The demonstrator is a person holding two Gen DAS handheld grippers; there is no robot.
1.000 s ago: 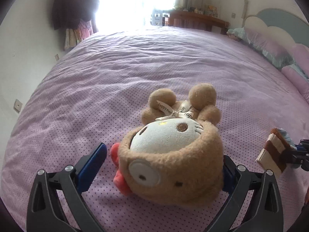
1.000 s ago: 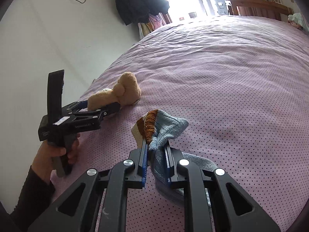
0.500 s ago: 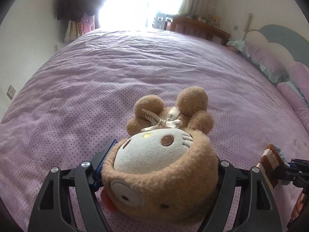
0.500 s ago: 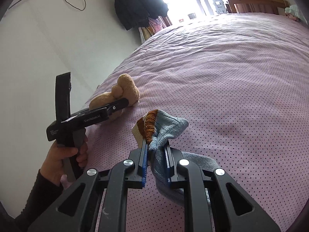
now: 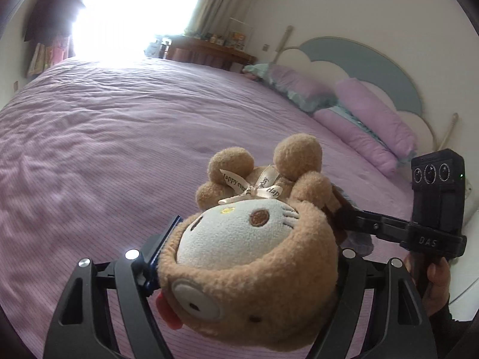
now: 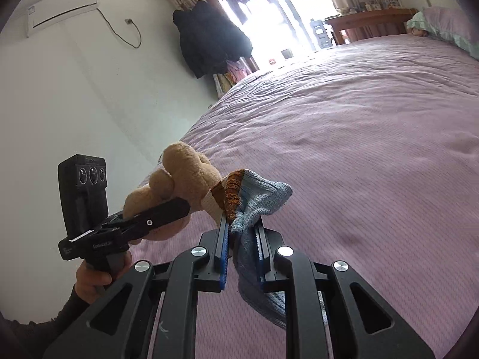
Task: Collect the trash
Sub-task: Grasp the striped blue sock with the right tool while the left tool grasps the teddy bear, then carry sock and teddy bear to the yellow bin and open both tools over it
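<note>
Fingers [image 5: 163, 239] of the left gripper [image 5: 248, 257] clamp the plush toy's [image 5: 248, 257] head, lifted above the purple bed [image 5: 119, 137]. Right gripper [image 6: 243, 233] fingers [image 6: 223, 239] pinch a blue sock [image 6: 257, 200], its striped cuff touching the toy [image 6: 179, 176].

tan plush toy [image 5: 248, 272], blue sock [image 6: 263, 200], dotted purple bedspread [image 5: 104, 137]
</note>
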